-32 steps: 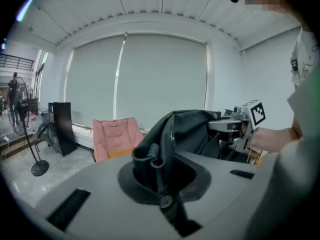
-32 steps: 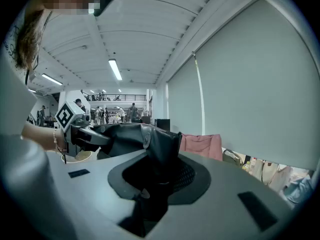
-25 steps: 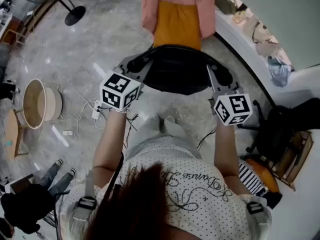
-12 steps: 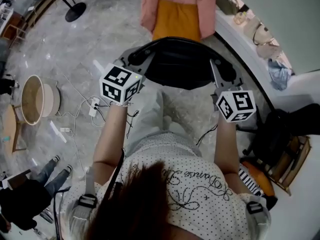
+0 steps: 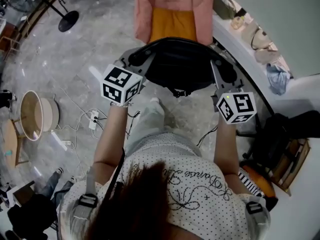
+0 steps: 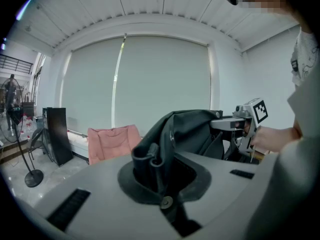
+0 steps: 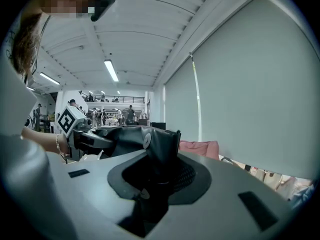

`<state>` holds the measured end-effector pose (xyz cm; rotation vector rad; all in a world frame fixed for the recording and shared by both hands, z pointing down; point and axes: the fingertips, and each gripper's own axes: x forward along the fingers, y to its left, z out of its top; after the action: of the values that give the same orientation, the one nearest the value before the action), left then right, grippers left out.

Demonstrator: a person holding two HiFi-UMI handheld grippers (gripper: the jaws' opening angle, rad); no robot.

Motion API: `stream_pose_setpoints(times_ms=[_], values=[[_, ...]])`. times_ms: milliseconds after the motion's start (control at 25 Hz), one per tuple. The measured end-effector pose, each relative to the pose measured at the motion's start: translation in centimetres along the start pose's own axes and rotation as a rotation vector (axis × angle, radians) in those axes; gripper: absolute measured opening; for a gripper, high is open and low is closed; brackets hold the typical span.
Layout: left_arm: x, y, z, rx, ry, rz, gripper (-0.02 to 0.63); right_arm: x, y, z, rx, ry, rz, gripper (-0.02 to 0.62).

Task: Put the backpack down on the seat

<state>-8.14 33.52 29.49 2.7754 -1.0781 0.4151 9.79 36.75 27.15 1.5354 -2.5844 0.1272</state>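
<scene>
Carrying step in hand: left gripper [image 5: 134, 62] and right gripper [image 5: 220, 74] each clamp the backpack [image 5: 179, 64] fabric, short of the seat [image 5: 172, 24]. Next move calls for advancing, then lowering.

A round wooden tub [image 5: 34, 115] is seen at the left edge, a white power strip [image 5: 94, 119] nearby. A black stand base [image 5: 68, 20] is shown upper left.

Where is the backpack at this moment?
Head view, centre: the black backpack hangs between the left gripper and right gripper, above the floor, just short of the pink seat.
</scene>
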Motion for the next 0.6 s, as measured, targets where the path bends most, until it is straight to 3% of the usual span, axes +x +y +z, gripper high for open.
stream_pose_setpoints(times_ms=[320, 600], values=[[5.6, 8.5, 3.2, 0.037, -0.010, -0.057, 0.017, 8.8, -3.5, 2.3, 0.010, -0.017, -0.068, 0.095], [8.3, 12.8, 6.4, 0.080, -0.039, -0.066, 0.018, 13.1, -5.5, 4.7, 0.004, -0.056, -0.096, 0.095]])
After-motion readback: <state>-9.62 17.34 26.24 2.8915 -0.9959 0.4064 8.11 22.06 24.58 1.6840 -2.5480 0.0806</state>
